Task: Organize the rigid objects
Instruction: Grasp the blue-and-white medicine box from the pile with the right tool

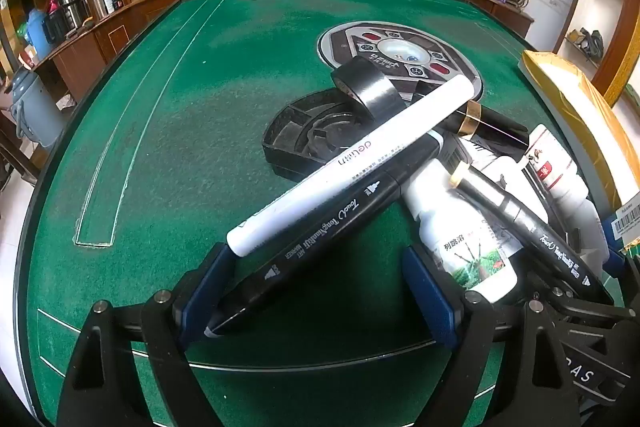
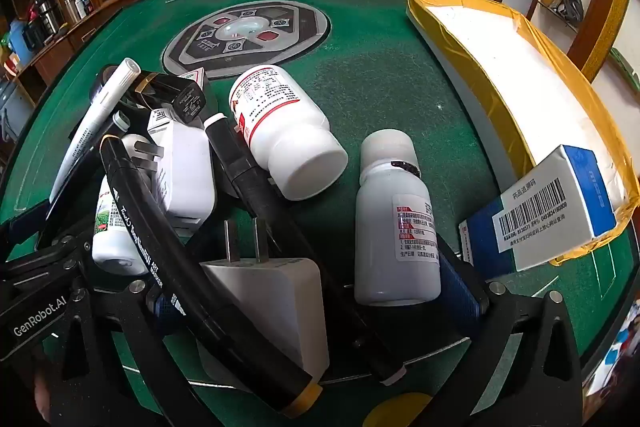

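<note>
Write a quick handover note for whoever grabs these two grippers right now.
Left gripper: open, empty, a black marker and white marker lying between its fingers.
Right gripper: open, empty, over a white charger.
Bottles, markers, chargers and a tape roll lie piled on the green table; blue box leans on the yellow tray.
Nothing looks sorted yet; all remains.

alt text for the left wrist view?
Open left gripper straddles a black marker with a white marker lying across it, on a green table. Tape roll, black tray and bottles are behind.
</note>
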Action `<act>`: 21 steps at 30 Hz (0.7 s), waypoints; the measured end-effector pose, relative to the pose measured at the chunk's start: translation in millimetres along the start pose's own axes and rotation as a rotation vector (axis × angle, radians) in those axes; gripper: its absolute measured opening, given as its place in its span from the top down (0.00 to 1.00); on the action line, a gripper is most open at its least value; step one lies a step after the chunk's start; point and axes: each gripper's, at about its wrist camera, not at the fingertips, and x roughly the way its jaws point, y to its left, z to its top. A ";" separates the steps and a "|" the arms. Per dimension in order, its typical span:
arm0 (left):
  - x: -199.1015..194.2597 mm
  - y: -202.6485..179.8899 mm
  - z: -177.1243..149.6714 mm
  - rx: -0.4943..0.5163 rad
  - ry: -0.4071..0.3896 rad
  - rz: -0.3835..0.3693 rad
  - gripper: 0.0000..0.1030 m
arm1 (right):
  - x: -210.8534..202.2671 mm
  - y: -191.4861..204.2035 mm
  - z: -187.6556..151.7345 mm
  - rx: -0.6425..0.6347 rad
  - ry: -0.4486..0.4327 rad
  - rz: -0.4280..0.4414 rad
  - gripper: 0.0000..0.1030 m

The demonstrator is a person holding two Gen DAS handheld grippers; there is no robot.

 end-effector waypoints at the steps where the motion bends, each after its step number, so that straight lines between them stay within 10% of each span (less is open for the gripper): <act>1: 0.1 0.2 0.0 -0.002 0.001 -0.004 0.15 | 0.0 0.1 0.0 -0.003 -0.001 -0.004 0.00; 21: 3.1 -0.2 0.6 0.004 0.002 -0.003 0.14 | -29.2 -3.7 4.4 -0.245 -0.075 0.145 0.01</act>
